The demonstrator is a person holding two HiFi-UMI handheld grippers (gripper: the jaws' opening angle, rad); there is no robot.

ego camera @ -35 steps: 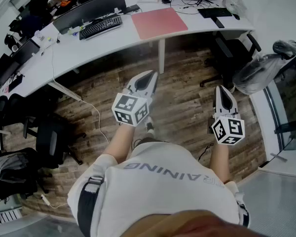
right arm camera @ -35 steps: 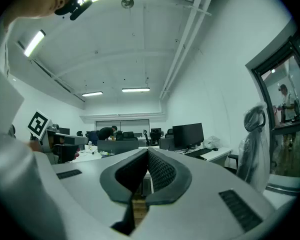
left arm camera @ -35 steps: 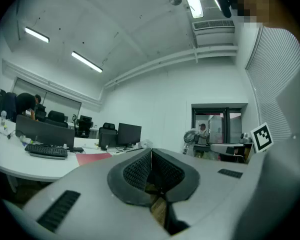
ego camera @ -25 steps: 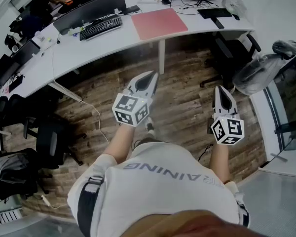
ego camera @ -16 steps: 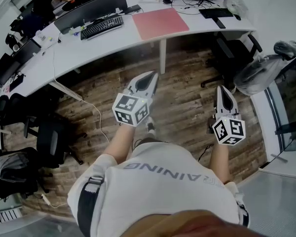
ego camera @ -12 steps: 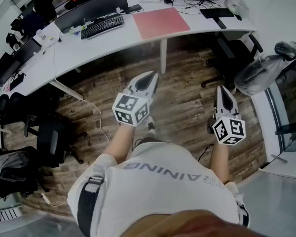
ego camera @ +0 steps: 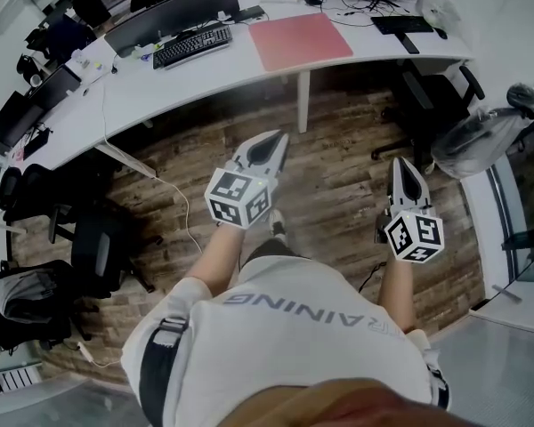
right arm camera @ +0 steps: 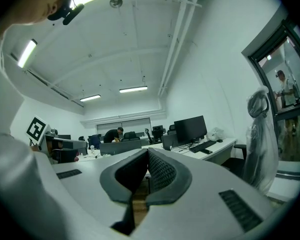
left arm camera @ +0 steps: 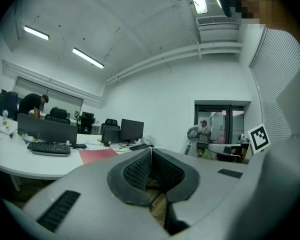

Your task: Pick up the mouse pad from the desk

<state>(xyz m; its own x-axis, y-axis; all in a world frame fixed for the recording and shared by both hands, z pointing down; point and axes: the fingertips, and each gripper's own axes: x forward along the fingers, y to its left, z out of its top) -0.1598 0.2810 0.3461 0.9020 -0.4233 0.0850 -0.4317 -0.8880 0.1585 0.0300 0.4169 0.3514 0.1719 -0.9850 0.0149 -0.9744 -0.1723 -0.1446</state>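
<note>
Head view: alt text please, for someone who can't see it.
A person stands on a wood floor holding the left hand-held gripper and right hand-held gripper, both shut and empty, short of a white desk. A red mouse pad lies on it beside a keyboard.

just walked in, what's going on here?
A person stands on the wood floor, back from the curved white desk, with a gripper in each hand. The left gripper and right gripper are both shut, empty, and pointed toward the desk. The red mouse pad lies flat on the desk beside the keyboard, untouched. The pickup has not yet begun.
</note>
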